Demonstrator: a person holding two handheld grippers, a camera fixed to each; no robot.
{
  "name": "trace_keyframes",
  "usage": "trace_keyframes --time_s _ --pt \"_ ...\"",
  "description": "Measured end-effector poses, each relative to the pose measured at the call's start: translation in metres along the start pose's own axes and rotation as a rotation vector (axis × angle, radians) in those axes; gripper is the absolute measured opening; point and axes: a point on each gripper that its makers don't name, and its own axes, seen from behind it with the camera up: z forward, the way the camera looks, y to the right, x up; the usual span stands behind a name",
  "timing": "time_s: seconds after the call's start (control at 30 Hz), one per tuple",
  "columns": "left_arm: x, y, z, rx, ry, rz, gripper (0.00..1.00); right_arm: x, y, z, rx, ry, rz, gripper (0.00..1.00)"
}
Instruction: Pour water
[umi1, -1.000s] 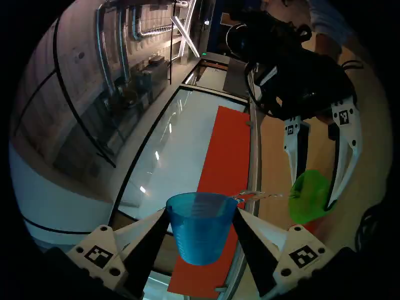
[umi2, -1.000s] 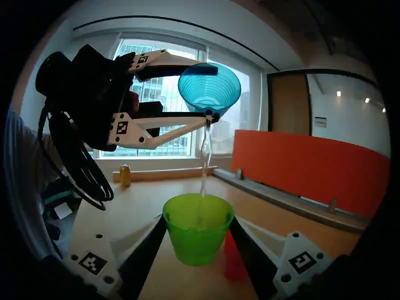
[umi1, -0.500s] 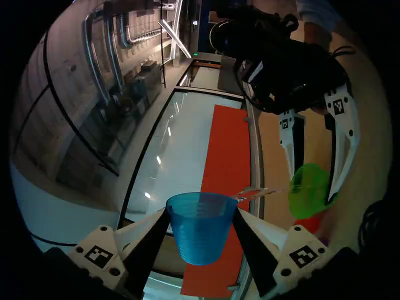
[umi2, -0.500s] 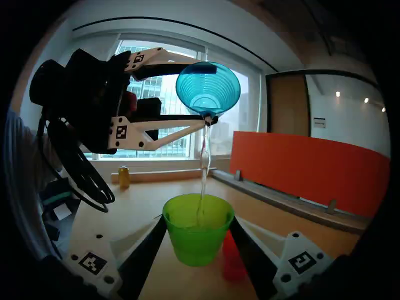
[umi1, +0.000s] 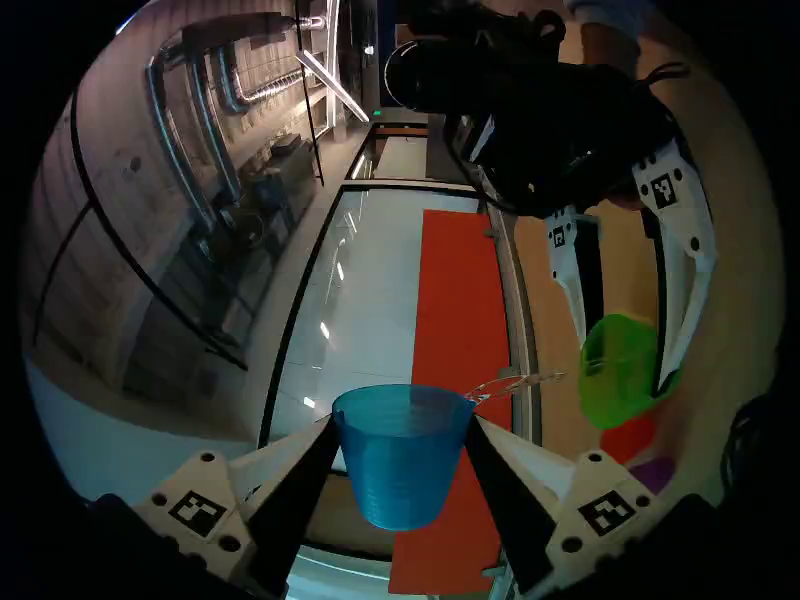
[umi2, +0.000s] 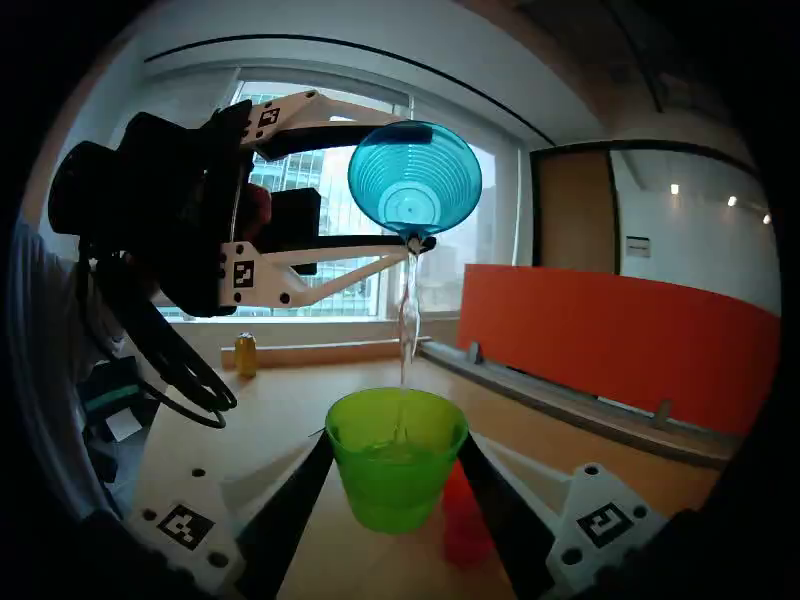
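My left gripper (umi1: 400, 455) is shut on a blue cup (umi1: 402, 452), tipped over on its side. In the right gripper view that blue cup (umi2: 414, 180) hangs high with its mouth toward me, held by the left gripper (umi2: 405, 175). A thin stream of water (umi2: 406, 320) falls from its rim into the green cup (umi2: 396, 455). My right gripper (umi2: 396, 470) is shut on the green cup, upright above the wooden table (umi2: 270, 400). The left gripper view shows the green cup (umi1: 620, 368) between the right gripper's (umi1: 625, 330) white fingers.
An orange partition (umi2: 620, 340) runs along the table's right side. A yellow can (umi2: 245, 354) stands by the window sill. A red cup (umi2: 462, 515) sits on the table behind the green one. Black cables (umi2: 170, 350) hang from the left gripper.
The blue cup has tipped further, its mouth turning more toward the right gripper's camera. Water keeps streaming, and the level in the green cup has risen.
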Motion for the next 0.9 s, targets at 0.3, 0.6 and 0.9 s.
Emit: trace_keyframes --time_s 0.3,0.6,0.9 --pt "0.0014 -0.0024 -0.0016 0.011 0.004 0.079 0.86 0.0036 0.0009 0.0032 -0.002 0.003 -0.003 0.9" --pt "0.0055 -0.0008 -0.0056 0.031 0.011 0.133 0.86 0.0054 0.0017 0.0047 -0.004 0.005 -0.005 0.9" --pt "0.0064 0.0018 -0.0092 0.036 0.013 0.116 0.86 0.0063 0.0027 0.004 -0.007 0.007 -0.004 0.9"
